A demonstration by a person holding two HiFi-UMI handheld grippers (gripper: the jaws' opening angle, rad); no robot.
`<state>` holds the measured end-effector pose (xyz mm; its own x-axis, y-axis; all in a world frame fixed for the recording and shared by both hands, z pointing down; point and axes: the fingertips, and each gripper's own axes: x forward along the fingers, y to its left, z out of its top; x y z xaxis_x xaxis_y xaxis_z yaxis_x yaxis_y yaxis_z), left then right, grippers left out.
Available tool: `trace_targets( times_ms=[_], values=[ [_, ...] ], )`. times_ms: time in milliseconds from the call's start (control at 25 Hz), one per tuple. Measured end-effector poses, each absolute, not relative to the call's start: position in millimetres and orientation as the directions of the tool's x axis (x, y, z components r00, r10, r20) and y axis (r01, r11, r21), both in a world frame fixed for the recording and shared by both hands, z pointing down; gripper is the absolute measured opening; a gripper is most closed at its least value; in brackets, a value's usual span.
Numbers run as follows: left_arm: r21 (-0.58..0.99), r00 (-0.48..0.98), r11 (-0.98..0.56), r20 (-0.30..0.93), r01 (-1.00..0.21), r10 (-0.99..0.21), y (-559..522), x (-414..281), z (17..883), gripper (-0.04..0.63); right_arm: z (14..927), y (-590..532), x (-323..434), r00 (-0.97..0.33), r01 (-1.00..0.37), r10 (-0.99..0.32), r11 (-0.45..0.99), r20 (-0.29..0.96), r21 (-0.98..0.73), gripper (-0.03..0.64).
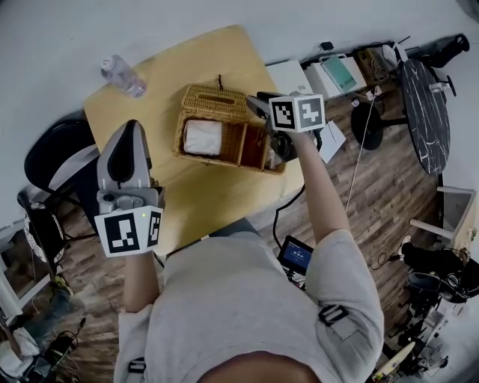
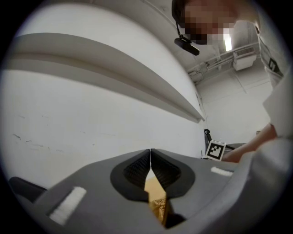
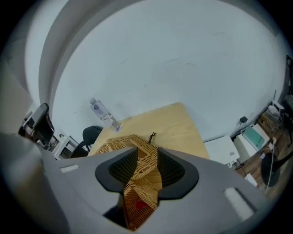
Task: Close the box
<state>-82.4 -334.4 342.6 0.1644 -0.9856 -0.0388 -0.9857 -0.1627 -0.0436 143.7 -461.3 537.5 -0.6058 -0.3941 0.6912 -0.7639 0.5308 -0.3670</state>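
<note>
Looking steeply down past a grey shirt, then working outward. Holding the left gripper closest in, showing over the left edge of the light wooden table, well apart from the box. Pressing its jaws tip to tip, gripping nothing, just seeing a sliver of tabletop and wicker thru the slit lower down in the left gripper view. Holding the right gripper further out, pointing it down over the right end of the wicker box. Spreading those jaws a fair bit, not clamping anything; seeing woven rim and a red patch inside the box thru the gap in the right gripper view, no pad pressing on wicker afaict. Finding the box sitting toward the far-right part of the table, right end abt at the table edge, still open on top: showing a white bundle in the left compartment and a reddish-brown inside on the right, w/ the woven lid tipped back along the far side. Spotting a clear plastic bottle near the far-left corner, well apart from the box. Noticing a black chair off the table's left, white equipment and a round dark table on the right over wood flooring, pale wall beyond.
</note>
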Motion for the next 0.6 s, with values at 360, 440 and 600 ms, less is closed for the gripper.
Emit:
trace_targets(
  times_ms=[360, 440, 600],
  values=[
    [-0.048, 0.114, -0.113, -0.027, -0.992, -0.993, -345, -89, 346, 0.06, 578, -476, 144, -0.662, -0.732, -0.232, 0.404, 0.712, -0.549, 0.114],
    [-0.051, 0.107, -0.105, -0.025, -0.993, -0.994, -347, -90, 347, 0.06, 585, -476, 144, -0.675, -0.723, -0.204, 0.376, 0.709, -0.58, 0.114],
    [-0.059, 0.096, -0.095, -0.018, -0.994, -0.995, -351, -89, 348, 0.06, 594, -479, 146, -0.698, -0.706, -0.152, 0.309, 0.7, -0.637, 0.114]
  ],
)
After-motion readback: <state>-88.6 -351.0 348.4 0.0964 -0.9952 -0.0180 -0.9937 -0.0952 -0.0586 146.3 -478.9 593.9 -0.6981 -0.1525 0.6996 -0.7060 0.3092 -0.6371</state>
